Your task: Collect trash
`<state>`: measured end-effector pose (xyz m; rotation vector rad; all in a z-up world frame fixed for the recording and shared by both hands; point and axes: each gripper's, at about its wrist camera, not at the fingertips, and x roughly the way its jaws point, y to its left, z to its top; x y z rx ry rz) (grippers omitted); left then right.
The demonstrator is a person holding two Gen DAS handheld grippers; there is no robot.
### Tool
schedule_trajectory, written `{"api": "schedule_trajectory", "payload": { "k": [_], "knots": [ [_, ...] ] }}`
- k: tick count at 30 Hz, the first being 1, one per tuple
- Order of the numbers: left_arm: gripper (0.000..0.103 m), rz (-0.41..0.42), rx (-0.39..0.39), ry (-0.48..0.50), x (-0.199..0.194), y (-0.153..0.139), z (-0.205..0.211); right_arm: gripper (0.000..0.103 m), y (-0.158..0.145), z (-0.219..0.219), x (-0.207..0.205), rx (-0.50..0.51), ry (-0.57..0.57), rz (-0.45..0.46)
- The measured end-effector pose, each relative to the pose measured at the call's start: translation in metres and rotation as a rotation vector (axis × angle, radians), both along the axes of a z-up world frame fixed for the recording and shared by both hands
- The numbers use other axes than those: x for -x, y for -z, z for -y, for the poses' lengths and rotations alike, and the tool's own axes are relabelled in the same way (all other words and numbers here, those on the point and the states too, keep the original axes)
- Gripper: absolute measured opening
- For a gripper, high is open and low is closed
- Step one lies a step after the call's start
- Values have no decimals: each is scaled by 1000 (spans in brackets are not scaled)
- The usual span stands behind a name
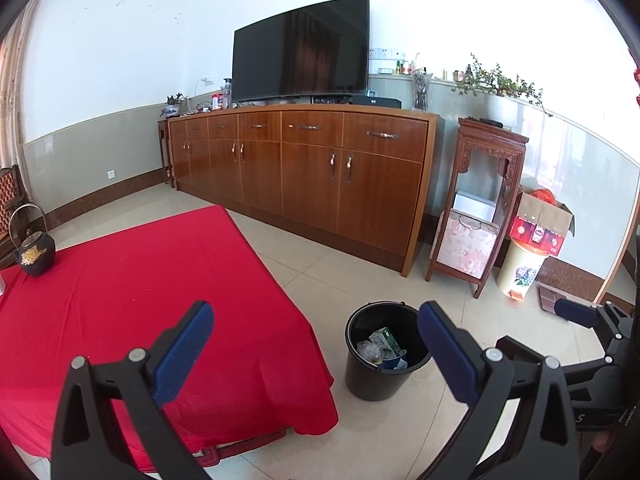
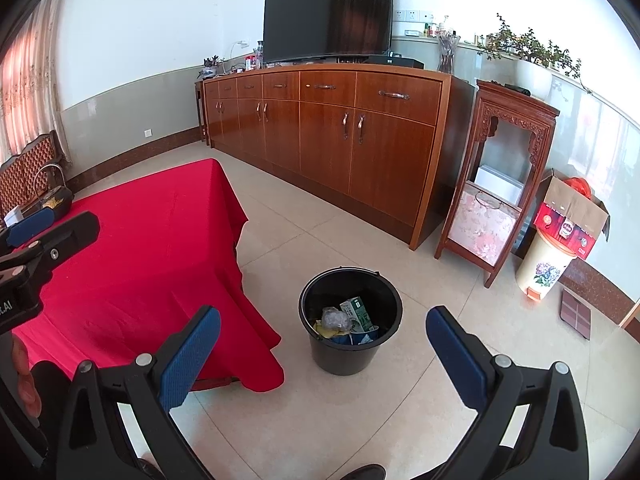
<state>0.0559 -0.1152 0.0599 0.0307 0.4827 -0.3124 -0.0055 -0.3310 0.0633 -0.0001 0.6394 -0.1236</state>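
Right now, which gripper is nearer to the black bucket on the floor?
Right, by a small margin. The right gripper hangs open facing the black bucket, centred between its fingers. The left gripper is over the red tablecloth's edge, the bucket off toward its right finger.

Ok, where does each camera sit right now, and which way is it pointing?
Left wrist: on the left gripper, over the red table edge, facing the cabinet; own open fingers and the right gripper show.
Right wrist: on the right gripper, over the floor, aimed at the bin; own open fingers, the left gripper and a hand at the left edge show.
Shared: bin, table, cabinet, TV.
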Motion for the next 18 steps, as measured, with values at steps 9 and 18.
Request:
{"api": "schedule_trajectory", "payload": {
  "k": [9, 18],
  "knots": [
    [102, 0, -9, 11, 1, -1, 5, 103, -2, 4, 2, -2, 12, 9],
    [102, 0, -7, 16, 3, -3, 7, 103, -3, 11, 2, -7, 22, 14]
  ]
}}
